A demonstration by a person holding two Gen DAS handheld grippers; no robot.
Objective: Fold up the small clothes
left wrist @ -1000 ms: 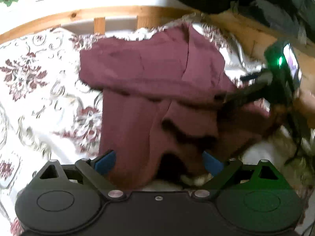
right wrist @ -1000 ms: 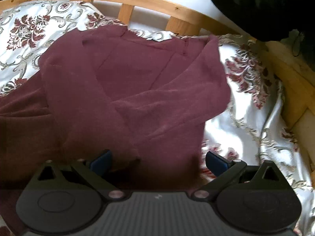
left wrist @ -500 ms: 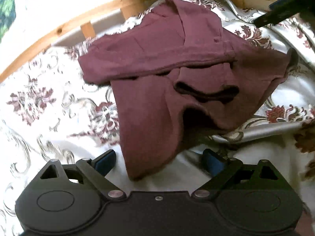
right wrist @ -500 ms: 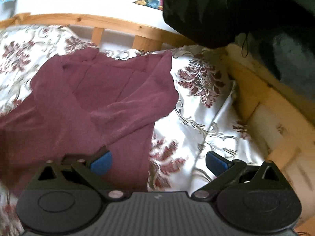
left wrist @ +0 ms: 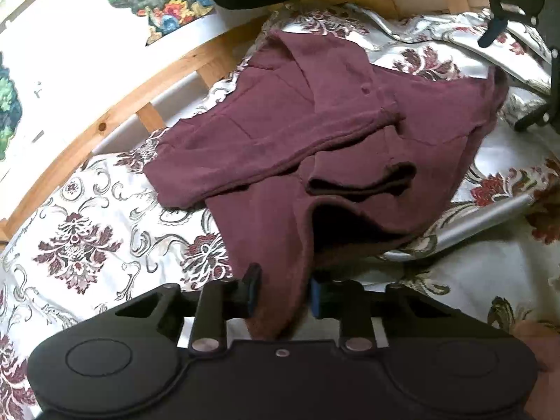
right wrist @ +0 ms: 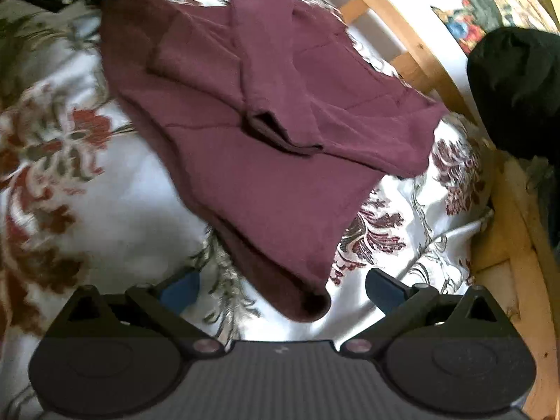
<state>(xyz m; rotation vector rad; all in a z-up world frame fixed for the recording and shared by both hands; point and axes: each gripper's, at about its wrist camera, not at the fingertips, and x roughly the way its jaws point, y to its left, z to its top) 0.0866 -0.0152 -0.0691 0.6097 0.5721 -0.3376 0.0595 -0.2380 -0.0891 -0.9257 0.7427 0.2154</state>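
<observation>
One maroon garment lying on floral bedspread, sleeves crossed over body, near wooden bed rail. Left gripper: fingers pressed in on garment's near hem corner, cloth pinched betw. blue pads. Right gripper: fingers spread wide, holding nothing; other hem corner lying betw. them on spread, contact w/ pads not evident. Black fabric bundle beyond rail at right in right-wrist view. Colourful printed picture on white surface behind rail. Right gripper also visible top right of left-wrist view.
</observation>
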